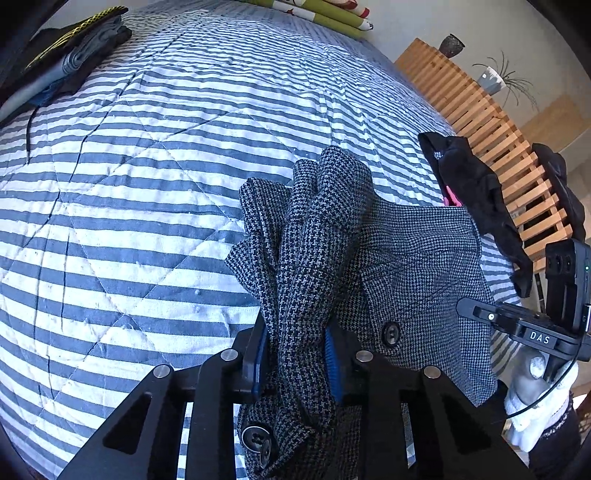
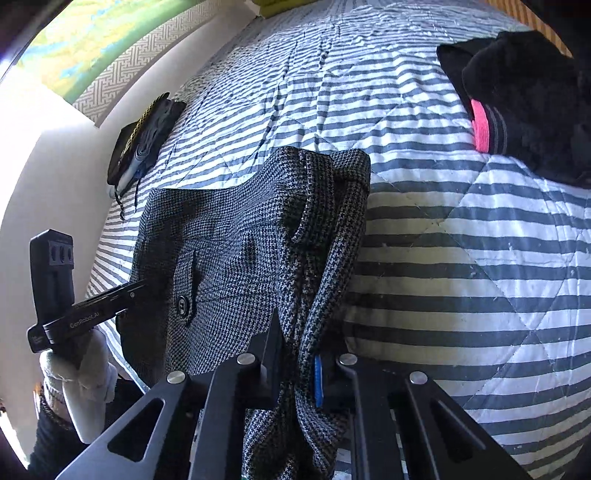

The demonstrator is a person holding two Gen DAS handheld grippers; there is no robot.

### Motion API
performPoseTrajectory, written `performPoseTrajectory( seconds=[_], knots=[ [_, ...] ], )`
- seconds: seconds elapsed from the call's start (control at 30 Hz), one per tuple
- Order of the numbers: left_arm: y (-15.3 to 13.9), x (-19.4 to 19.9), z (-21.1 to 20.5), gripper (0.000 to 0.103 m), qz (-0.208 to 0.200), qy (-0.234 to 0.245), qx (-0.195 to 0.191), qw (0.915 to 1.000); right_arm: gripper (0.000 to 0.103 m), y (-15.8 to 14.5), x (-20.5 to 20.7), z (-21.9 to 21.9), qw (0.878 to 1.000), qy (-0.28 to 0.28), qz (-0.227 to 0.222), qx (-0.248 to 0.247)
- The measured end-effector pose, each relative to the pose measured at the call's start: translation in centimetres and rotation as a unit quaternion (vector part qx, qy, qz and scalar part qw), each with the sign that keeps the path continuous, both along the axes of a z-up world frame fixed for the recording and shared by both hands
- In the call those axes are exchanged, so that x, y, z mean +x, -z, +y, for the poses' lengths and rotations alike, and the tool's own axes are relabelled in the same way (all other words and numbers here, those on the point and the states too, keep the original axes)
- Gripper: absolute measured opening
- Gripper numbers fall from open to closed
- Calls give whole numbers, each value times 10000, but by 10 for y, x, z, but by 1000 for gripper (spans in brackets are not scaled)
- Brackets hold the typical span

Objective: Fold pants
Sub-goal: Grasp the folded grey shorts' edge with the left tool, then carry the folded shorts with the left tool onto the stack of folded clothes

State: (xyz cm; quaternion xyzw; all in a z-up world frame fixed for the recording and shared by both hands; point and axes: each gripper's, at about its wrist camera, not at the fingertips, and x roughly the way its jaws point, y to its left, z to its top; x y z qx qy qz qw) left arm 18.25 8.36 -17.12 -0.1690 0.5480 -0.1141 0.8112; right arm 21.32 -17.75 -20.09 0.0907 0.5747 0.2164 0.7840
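Note:
Grey houndstooth pants (image 1: 417, 266) with dark buttons hang bunched over the near edge of a striped quilt (image 1: 155, 177). My left gripper (image 1: 295, 354) is shut on a thick fold of the pants, cloth packed between its blue pads. The right wrist view shows the same pants (image 2: 229, 258), a buttoned pocket flap facing me, and my right gripper (image 2: 299, 369) shut on another bunched edge of them. Each gripper appears in the other's view, held by a white-gloved hand (image 2: 77, 373), the right one (image 1: 532, 332) at that frame's right side and the left one (image 2: 85, 314) at this frame's left.
A stack of folded dark and grey clothes (image 1: 70, 55) lies at the quilt's far left. A black garment with pink trim (image 2: 517, 107) lies to the right, near a wooden slatted headboard (image 1: 491, 122). Green patterned pillows (image 1: 325, 14) sit at the far end.

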Motion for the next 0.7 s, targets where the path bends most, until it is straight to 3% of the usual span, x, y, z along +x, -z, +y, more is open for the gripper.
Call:
performPoseTrajectory(
  seconds=[0.03,0.13,0.23,0.37,0.47,0.53,0.57,0.6,0.7],
  knots=[
    [1,0,0,31,11,-17,5,10000,11,0,0,3,10000,-12,-15,-59],
    [9,4,5,59,163,-116,59,9998,11,2,1,2,10000,13,7,-71],
    [20,8,11,63,263,-159,-211,9993,13,6,3,-3,10000,2,49,-22],
    [26,10,10,49,234,-104,-382,9989,40,17,6,-13,9997,104,185,-105],
    [25,7,11,39,205,-122,-472,9986,41,30,10,-18,9988,166,422,159],
    [21,5,12,32,161,-152,-559,9982,31,30,10,-20,9977,210,485,413],
    [17,3,12,29,120,-137,-555,9983,20,26,8,-19,9978,190,424,480],
    [13,2,11,28,86,-128,-543,9984,15,19,5,-17,9985,162,286,437],
    [-2,-5,9,24,-65,-60,-485,9988,11,-5,-5,-5,9998,12,-103,179]
  ],
)
